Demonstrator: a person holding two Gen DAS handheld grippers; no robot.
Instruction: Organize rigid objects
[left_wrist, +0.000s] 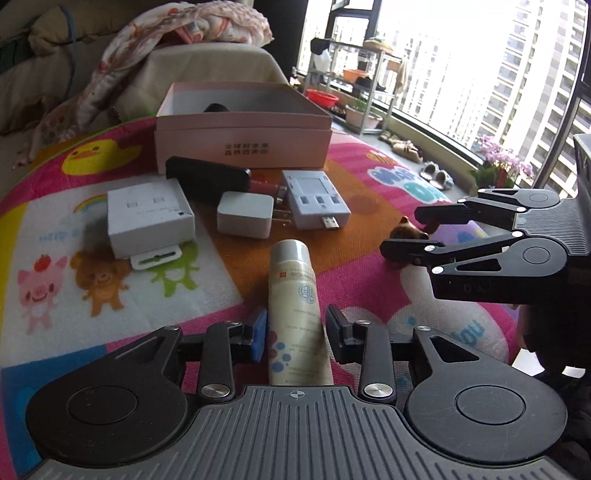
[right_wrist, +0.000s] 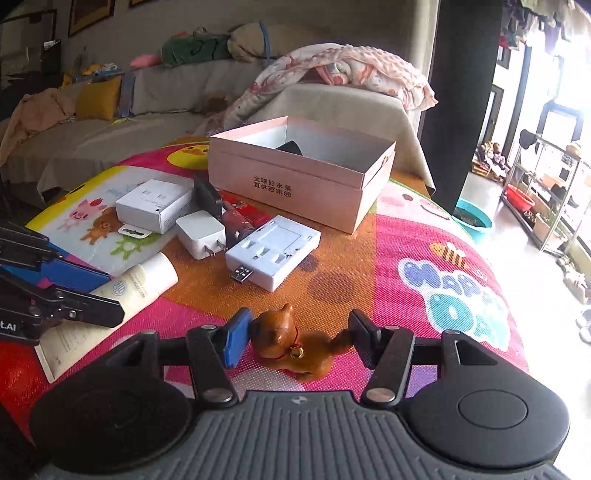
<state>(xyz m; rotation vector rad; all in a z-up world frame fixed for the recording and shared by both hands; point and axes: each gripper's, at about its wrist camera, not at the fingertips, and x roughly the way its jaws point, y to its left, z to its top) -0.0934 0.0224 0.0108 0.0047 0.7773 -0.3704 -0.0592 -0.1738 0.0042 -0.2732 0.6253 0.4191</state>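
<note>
A cream lotion tube (left_wrist: 295, 306) lies on the colourful mat between the fingers of my left gripper (left_wrist: 295, 334); the jaws stand close around it with small gaps on both sides. The tube also shows in the right wrist view (right_wrist: 129, 288). A brown dog figurine (right_wrist: 291, 343) with a bell lies between the open fingers of my right gripper (right_wrist: 295, 341); it also shows in the left wrist view (left_wrist: 408, 234). An open pink box (left_wrist: 243, 129) stands at the back, with a dark object inside. It also shows in the right wrist view (right_wrist: 303, 173).
In front of the box lie a white carton (left_wrist: 149, 218), a white plug adapter (left_wrist: 245, 216), a white USB card reader (left_wrist: 314, 199), a black case (left_wrist: 207, 177) and a red item (left_wrist: 264, 182). A sofa (right_wrist: 110, 110) stands behind; the mat's edge drops off at right.
</note>
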